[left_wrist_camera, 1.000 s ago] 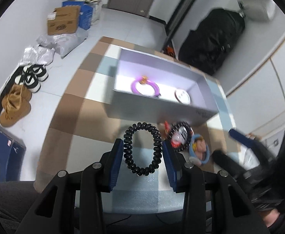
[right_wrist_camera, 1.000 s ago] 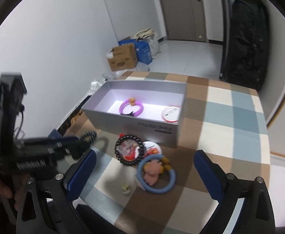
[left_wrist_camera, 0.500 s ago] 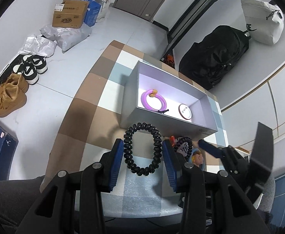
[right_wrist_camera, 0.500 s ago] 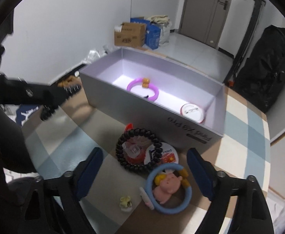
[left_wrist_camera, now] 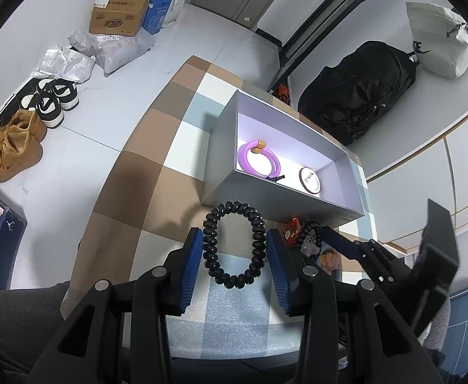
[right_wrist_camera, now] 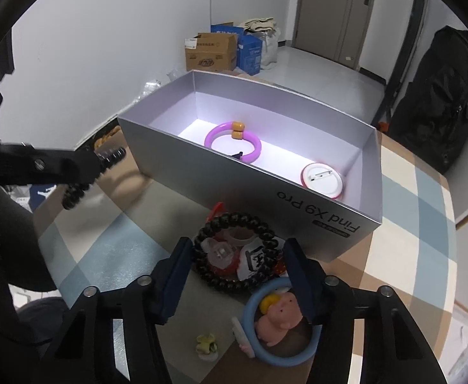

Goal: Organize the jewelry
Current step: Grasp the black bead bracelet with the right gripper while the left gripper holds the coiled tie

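Our left gripper (left_wrist_camera: 234, 256) clamps the black coil bracelet (left_wrist_camera: 233, 245). Our right gripper (right_wrist_camera: 237, 272) is closing around the beaded bracelet (right_wrist_camera: 237, 252), at six o'clock from the box (right_wrist_camera: 234, 172) on the counter (right_wrist_camera: 112, 240); it may snag the badge beneath.

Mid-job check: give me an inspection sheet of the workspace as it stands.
Surface: checked tablecloth.
Job's things: purple bangle and round badge in grey box; black bead bracelet, blue ring with pink pig in front.
Clutter: small flower charm.
Grippers: left tongs shut on black coil hair tie; right tongs closing around bead bracelet.
Cables: nothing seen.
Surroundings: cardboard boxes, shoes, black bag.
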### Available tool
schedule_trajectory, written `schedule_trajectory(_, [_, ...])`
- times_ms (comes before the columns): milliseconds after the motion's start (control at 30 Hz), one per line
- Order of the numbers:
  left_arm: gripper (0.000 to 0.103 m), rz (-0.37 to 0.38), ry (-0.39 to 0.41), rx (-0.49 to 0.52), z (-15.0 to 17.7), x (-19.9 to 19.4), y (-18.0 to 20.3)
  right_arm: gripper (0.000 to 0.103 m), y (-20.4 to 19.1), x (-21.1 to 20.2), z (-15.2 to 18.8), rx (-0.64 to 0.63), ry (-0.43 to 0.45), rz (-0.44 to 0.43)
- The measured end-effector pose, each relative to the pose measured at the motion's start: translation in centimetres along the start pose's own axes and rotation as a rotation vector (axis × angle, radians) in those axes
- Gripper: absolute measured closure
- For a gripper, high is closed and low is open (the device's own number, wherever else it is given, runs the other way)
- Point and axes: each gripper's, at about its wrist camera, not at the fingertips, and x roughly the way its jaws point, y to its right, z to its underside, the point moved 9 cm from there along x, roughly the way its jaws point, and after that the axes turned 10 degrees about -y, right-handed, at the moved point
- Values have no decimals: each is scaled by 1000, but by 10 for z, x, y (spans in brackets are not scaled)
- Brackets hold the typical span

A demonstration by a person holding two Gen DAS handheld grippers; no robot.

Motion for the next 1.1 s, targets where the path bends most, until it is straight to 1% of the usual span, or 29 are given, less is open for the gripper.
schedule_trajectory(100, [68, -11, 8, 3, 0, -1, 1, 47, 3, -8, -2, 18, 19, -22])
schedule_trajectory(200, [68, -19, 15, 12, 0, -1, 3, 47, 6, -15, -3, 47, 31, -64])
schedule_trajectory(367, [68, -39, 29, 47, 2, -1, 11, 47, 9, -27, -1, 70, 55, -108])
schedule_trajectory(467, [68, -50, 30, 60, 4, 0, 14, 51, 9, -30, 1, 65, 56, -110])
schedule_trajectory(567, [68, -57, 30, 63, 5, 1, 16, 51, 9, -31, 6, 69, 56, -102])
schedule_trajectory(633, [68, -55, 28, 62, 5, 2, 17, 53, 13, -28, 6, 79, 50, -94])
schedule_trajectory(733, [68, -55, 30, 63, 4, 1, 16, 57, 20, -21, 4, 112, 27, -125])
schedule_trajectory(800, [68, -53, 30, 56, 4, 1, 16, 71, 22, -16, 3, 117, 15, -139])
schedule_trajectory(900, [68, -43, 25, 44, 3, 3, 15, 82, 21, -9, -2, 128, 4, -181])
schedule_trajectory(1000, [68, -34, 21, 38, 3, 3, 14, 90, 20, -4, -5, 142, -7, -216])
schedule_trajectory(1100, [68, -19, 18, 27, 2, 3, 13, 91, 16, -4, -6, 123, -9, -215])
